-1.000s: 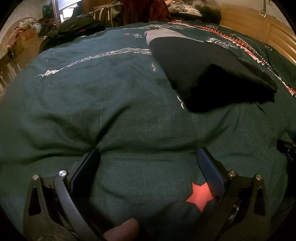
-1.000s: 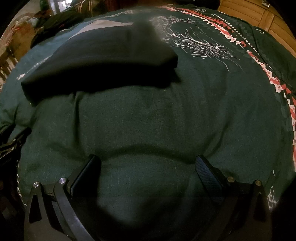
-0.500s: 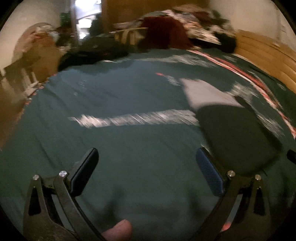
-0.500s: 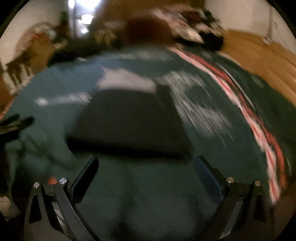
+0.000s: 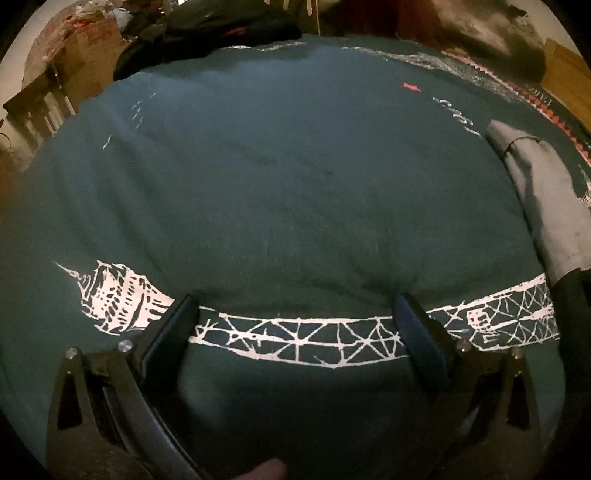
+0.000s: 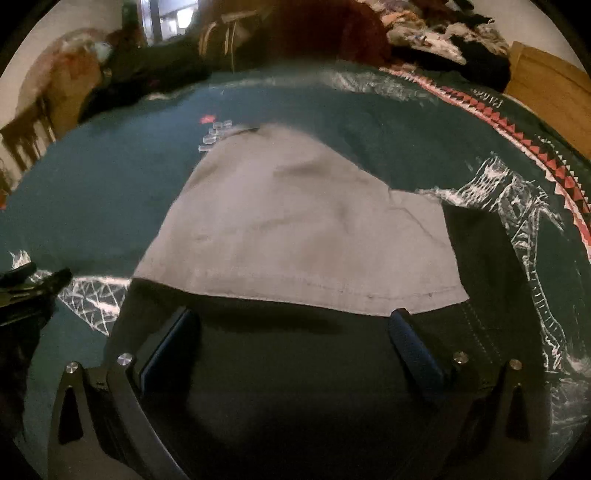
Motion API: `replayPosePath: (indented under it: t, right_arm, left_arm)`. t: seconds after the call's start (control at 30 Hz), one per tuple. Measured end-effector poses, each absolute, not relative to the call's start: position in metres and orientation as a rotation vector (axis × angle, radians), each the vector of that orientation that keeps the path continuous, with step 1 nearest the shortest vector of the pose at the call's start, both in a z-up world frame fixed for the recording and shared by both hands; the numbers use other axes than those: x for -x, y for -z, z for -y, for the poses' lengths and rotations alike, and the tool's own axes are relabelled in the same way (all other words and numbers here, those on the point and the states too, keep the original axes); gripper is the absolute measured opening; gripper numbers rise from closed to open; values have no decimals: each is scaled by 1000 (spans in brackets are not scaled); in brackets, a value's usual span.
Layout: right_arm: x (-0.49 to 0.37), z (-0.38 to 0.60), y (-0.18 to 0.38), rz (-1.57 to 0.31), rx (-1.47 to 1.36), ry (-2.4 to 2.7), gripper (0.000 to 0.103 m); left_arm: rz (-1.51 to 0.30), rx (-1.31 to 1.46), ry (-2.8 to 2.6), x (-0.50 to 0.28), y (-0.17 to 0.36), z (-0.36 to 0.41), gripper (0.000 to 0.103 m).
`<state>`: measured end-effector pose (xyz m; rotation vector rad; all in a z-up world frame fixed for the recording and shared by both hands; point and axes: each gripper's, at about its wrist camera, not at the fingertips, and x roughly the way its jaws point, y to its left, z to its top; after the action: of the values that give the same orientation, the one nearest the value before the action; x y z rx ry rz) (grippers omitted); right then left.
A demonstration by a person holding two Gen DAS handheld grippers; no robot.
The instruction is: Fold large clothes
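Both grippers were carried forward past the folded garment's near edge.
Jaws spread and empty, the right gripper (image 6: pixel 295 332) was held over the black-and-grey garment (image 6: pixel 303 218) on the bed (image 5: pixel 280 177), the left gripper (image 5: pixel 295 317) beside it; a fresh edge grasp seemed needed next.

- One dark teal bedspread (image 5: pixel 295 184), printed with white line drawings and a red-triangle border.
- One folded garment (image 6: pixel 303 229), grey on its upper part and black on its lower part.
- Two grippers: the left gripper (image 5: pixel 295 325) and the right gripper (image 6: pixel 295 332), each with two fingers spread apart, four fingers in all.
- One pile of clothes (image 6: pixel 443 33) beyond the bed; its pieces cannot be counted.
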<state>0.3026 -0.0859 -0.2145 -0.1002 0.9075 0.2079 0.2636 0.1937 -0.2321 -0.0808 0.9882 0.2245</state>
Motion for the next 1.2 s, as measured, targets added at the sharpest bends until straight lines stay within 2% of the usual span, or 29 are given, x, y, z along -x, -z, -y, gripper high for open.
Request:
replayPosePath:
  t: [1.2]
  right_arm:
    - [-300, 89, 212, -912, 74, -225, 103]
  left_arm:
    - [-1003, 102, -218, -263, 231, -202, 103]
